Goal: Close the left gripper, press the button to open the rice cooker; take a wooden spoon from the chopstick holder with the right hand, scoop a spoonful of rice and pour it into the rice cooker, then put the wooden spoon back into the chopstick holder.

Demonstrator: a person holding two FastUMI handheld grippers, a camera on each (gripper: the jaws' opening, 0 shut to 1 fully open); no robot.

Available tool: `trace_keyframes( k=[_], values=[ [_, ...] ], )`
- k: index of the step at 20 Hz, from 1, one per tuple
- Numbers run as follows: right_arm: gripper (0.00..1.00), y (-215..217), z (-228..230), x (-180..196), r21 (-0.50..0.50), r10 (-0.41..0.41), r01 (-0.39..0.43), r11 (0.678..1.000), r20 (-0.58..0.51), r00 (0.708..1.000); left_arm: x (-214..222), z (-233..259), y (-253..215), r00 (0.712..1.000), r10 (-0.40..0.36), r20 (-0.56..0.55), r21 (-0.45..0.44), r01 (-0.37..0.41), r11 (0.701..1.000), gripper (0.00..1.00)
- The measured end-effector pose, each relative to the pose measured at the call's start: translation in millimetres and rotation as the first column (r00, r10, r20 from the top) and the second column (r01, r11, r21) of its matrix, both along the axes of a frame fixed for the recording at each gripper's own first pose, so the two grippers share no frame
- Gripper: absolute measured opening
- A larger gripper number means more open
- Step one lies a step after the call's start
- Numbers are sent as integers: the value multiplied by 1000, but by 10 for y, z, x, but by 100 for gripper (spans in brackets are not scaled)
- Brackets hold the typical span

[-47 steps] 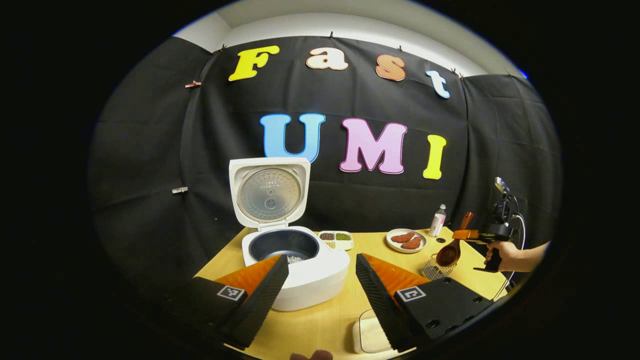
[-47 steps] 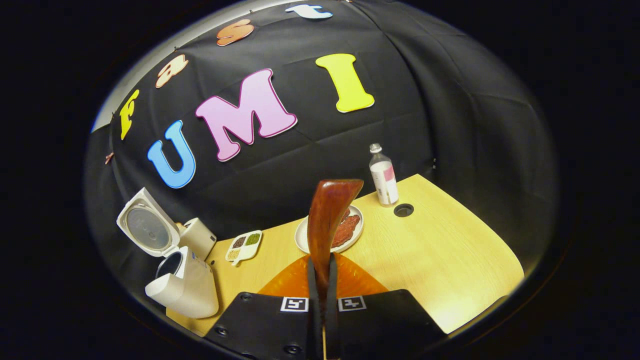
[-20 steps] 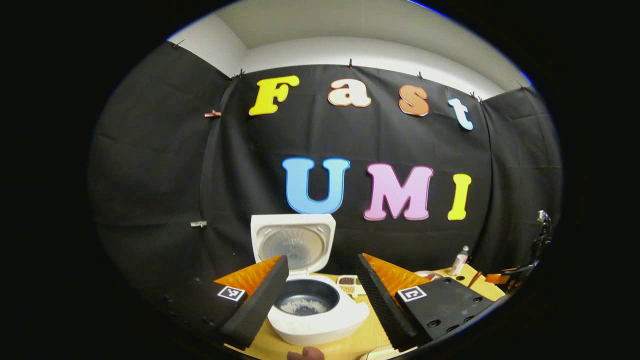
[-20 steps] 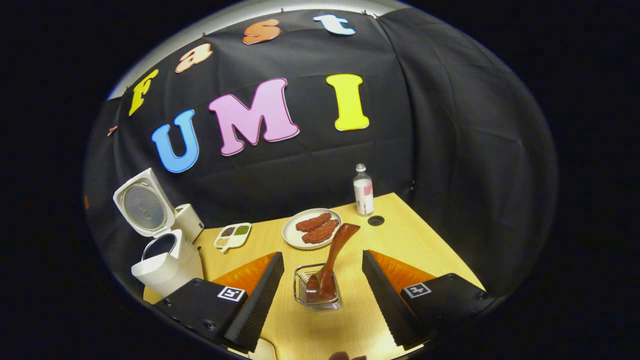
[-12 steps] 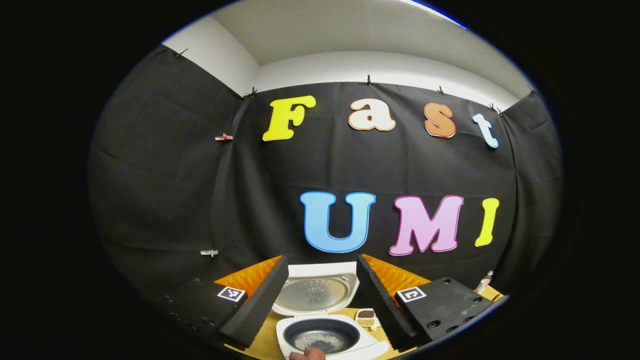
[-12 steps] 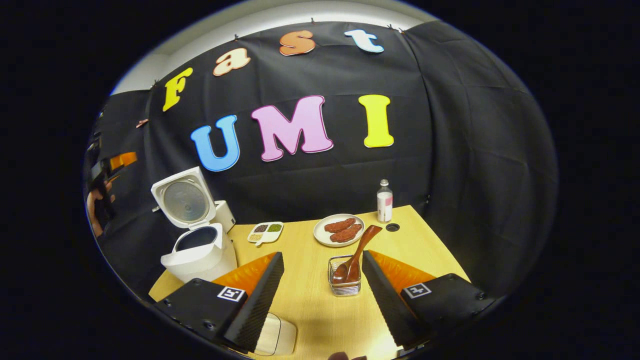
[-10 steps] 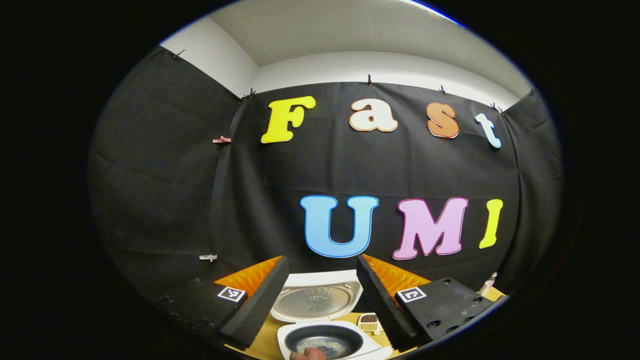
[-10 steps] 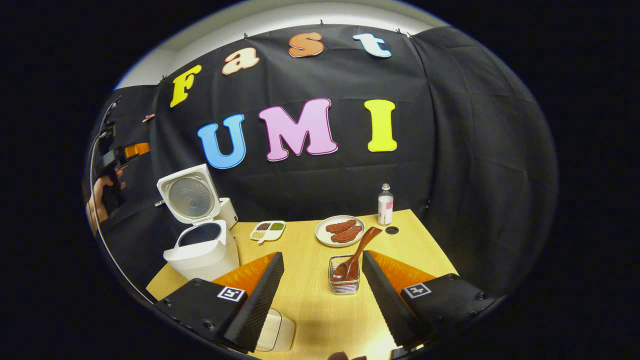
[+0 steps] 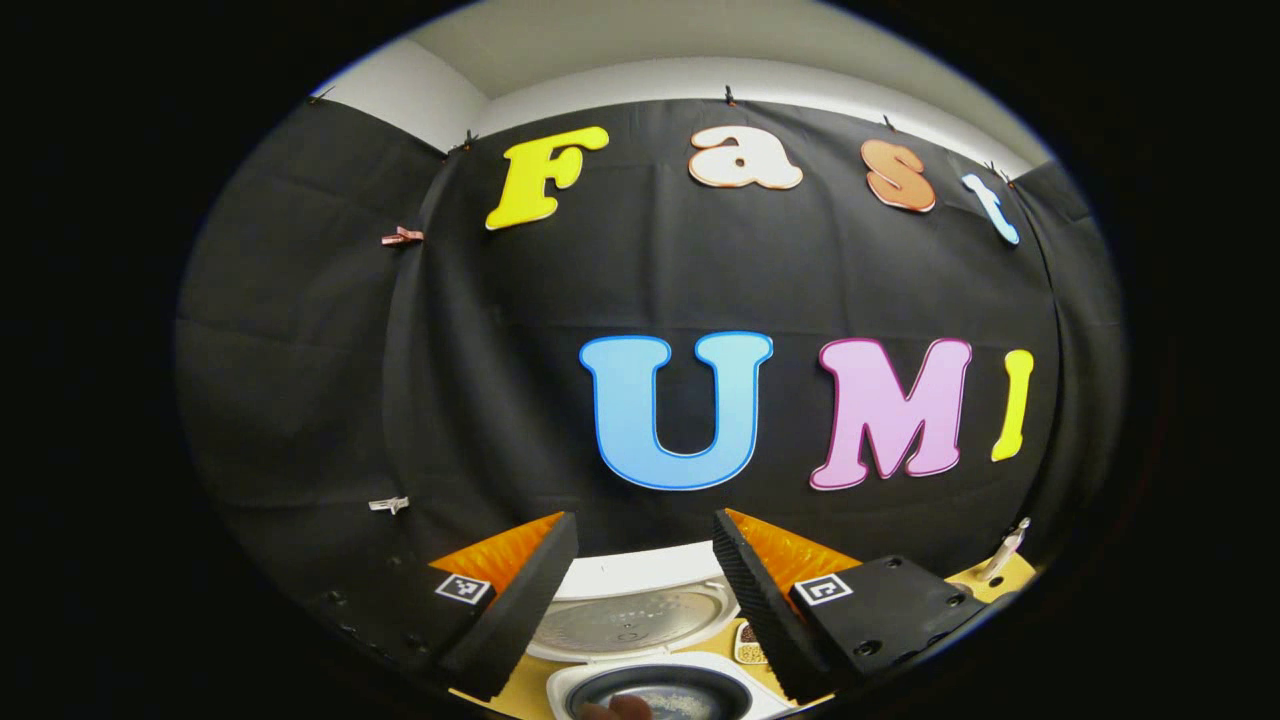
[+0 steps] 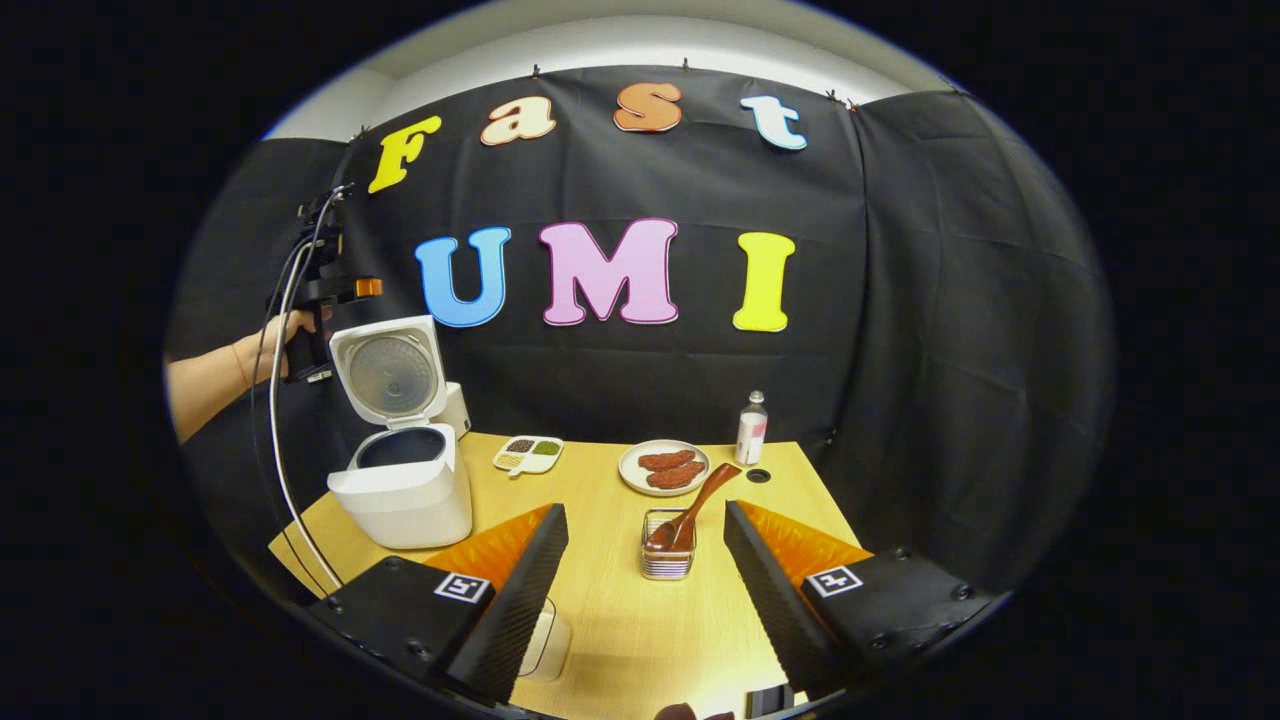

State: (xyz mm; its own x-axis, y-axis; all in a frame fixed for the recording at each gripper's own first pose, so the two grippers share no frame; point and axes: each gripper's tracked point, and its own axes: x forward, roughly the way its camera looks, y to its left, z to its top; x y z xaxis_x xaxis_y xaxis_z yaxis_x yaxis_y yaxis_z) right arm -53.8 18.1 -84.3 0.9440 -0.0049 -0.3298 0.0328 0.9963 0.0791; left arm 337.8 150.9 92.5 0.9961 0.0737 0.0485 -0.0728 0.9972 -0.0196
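A: What's sitting far left in the right gripper view?

B: A person's hand (image 10: 283, 335) is holding the left gripper (image 10: 372, 287) up high, just above and beside the raised lid of the white plastic rice cooker (image 10: 402, 487). Fingers too small there to judge.

A: And in the left gripper view?

B: The left gripper's fingers are standing wide apart w/ nothing btwn them. It's looking down over the cooker: lid lying back toward the black cloth wall (image 9: 300, 350), dark inner pot (image 9: 655, 692) open w/ pale rice grains at the bottom.

A: Moving right on the light wooden table (image 10: 600, 640)?

B: A small white divided dish of beans and grains (image 10: 527, 453) is sitting behind the cooker's right side. Then a round white plate w/ reddish-brown meat pieces (image 10: 663, 466), and a small clear bottle w/ a pink label (image 10: 750, 428) near the back edge.

A: The spoon?

B: The dark brown wooden spoon (image 10: 692, 507) is leaning in the small wire-mesh chopstick holder (image 10: 666, 560), bowl down, handle tilting up-right. Nothing's touching it.

A: Right gripper?

B: The right gripper (image 10: 645, 580) is hanging spread open, empty, w/ the holder showing btwn its fingers farther off. A pale rectangular container (image 10: 545, 645) is peeking out by its left finger.
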Motion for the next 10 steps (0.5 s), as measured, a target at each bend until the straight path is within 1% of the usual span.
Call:
trace_keyframes(
  k=[2, 6, 8, 9, 10],
  values=[
    [98, -34, -28, -69, -25, -17, 17, 1000, -12, 1000, 227, -87, 78, 1000, 11, -21, 26, -10, 1000, 94],
    [99, -81, -45, -191, -30, -67, 67, 997, -22, 997, 568, -312, 211, 997, 37, -73, 57, -33, 998, 94],
    [98, -105, -56, -223, -37, -88, 87, 995, -22, 996, 641, -484, 228, 992, 40, -118, 42, -35, 999, 94],
    [99, -104, -69, -232, -39, -95, 94, 995, -26, 995, 636, -573, 219, 989, 43, -140, 20, -40, 999, 94],
    [98, -105, -83, -237, -36, -101, 100, 994, -31, 994, 608, -575, 218, 989, 45, -138, -11, -47, 999, 97]
  ],
)
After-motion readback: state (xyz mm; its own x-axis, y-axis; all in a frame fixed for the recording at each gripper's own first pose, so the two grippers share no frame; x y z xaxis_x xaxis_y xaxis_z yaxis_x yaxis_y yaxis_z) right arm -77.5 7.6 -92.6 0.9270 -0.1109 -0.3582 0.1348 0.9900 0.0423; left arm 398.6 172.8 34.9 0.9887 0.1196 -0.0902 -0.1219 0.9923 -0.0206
